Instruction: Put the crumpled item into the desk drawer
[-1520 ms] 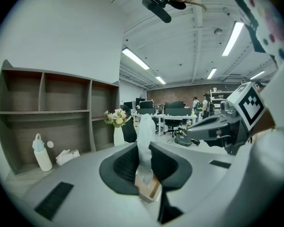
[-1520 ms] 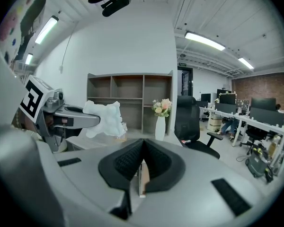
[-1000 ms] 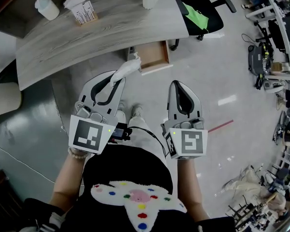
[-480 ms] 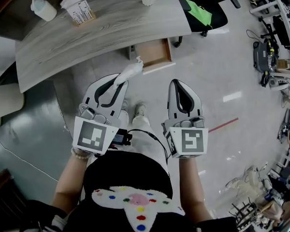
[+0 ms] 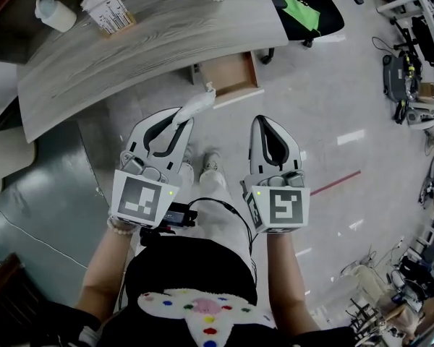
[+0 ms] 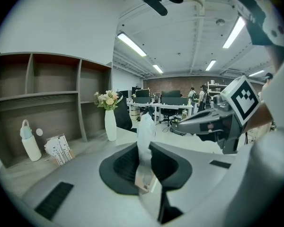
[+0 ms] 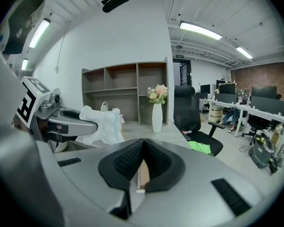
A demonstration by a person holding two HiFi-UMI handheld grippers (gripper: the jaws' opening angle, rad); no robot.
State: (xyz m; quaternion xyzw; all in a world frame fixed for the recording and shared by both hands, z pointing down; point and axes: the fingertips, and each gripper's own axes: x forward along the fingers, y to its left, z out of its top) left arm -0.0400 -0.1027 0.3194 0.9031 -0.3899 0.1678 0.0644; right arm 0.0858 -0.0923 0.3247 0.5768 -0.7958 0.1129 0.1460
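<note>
Crumpled item [image 5: 195, 105], white and papery, sits pinched in the left gripper [image 5: 179, 114], jaws drawn narrow onto its near end. The rest sticks out past the tips, its long axis running far and slightly right. That's the line that matters: it points straight at the open desk drawer [image 5: 230, 74], pulled out from under the desk [image 5: 152, 42]. From the head view the item's far tip looks just short of the drawer's near edge. The right gripper [image 5: 267, 121] hangs alongside to the right, jaws pressed together on nothing. Looks like a carry almost done; a push farther and slightly right should bring it over the opening.
</note>
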